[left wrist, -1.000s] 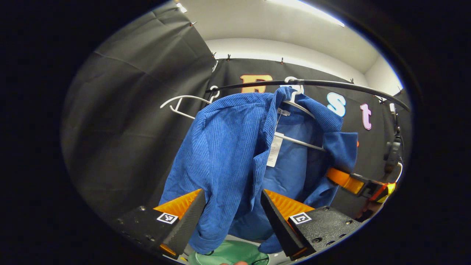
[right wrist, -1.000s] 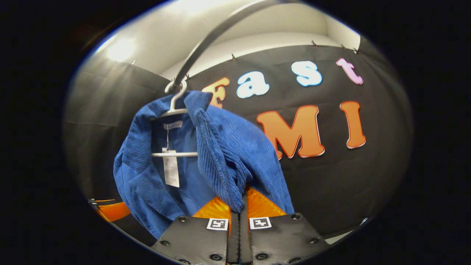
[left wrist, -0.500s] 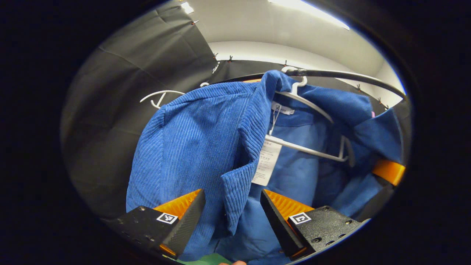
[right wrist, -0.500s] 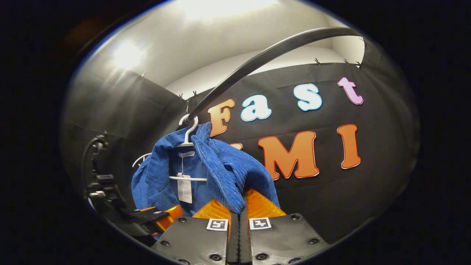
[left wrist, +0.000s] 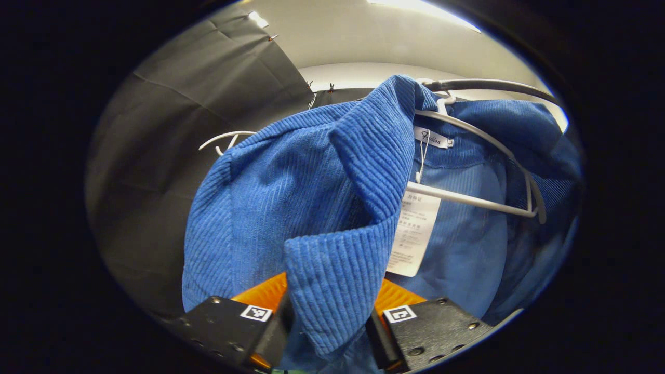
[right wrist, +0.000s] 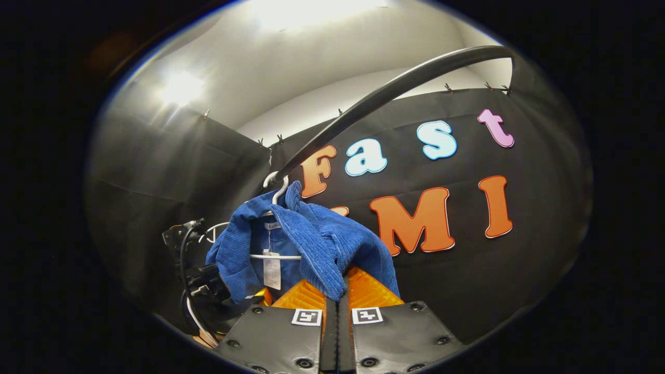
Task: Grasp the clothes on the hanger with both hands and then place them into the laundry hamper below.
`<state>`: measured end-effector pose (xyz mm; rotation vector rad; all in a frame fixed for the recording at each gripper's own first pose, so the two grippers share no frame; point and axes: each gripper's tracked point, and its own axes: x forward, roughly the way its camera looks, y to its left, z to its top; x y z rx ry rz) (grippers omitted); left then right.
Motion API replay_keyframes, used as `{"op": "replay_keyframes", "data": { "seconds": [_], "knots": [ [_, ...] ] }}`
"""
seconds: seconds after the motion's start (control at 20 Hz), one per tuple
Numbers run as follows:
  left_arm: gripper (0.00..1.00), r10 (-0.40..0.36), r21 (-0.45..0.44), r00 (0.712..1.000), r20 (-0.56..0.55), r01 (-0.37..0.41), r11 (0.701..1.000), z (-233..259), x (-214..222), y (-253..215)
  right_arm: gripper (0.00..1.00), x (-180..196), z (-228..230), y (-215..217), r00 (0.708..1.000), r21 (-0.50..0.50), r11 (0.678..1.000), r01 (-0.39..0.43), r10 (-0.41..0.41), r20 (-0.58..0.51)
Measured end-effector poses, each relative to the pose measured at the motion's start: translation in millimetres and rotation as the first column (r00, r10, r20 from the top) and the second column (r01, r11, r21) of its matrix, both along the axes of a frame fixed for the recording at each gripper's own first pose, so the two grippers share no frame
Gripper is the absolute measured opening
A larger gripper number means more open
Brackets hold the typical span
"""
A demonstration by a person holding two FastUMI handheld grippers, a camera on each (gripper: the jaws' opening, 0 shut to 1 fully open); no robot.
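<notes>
The blue corduroy jacket [left wrist: 311, 197] hangs on a white plastic hanger [left wrist: 470, 200] from the black rail [right wrist: 374, 98]. The right gripper [right wrist: 335, 296] pinches its front edge, jaws closed; the left gripper [left wrist: 327, 324] straddles the other lapel, whether clamped I cannot tell. Pulling down unevenly could snag the collar on the hanger.

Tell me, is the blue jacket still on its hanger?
Yes, still on. The blue jacket drapes over the white hanger, hooked on the black rail.
</notes>
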<state>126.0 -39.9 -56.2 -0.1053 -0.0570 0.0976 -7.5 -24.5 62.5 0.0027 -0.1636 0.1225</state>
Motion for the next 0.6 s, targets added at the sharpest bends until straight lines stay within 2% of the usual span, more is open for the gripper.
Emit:
{"op": "replay_keyframes", "data": {
  "seconds": [0.2,0.3,0.45,0.6],
  "knots": [
    [0.1,-0.006,0.064,1.0,-0.01,0.007,0.998,-0.5,-15.9,19.1,0.08,4.5,1.5,-2.2,1.0,-0.002,1.0,0.009,-0.009,0.012],
    [0.06,0.002,0.104,1.0,-0.007,-0.001,0.995,12.4,-26.5,31.7,0.08,5.3,1.4,-8.1,0.999,-0.003,1.0,0.028,-0.028,0.02],
    [0.08,0.061,0.145,0.998,0.023,-0.064,0.987,40.8,-40.6,57.6,0.08,8.3,6.1,-15.0,0.998,0.008,0.999,0.051,-0.051,0.042],
    [0.08,0.086,0.159,0.993,0.076,-0.097,0.983,83.9,-53.9,78.4,0.08,8.7,13.0,-26.6,0.994,0.005,0.997,0.083,-0.083,0.074]
  ]
}}
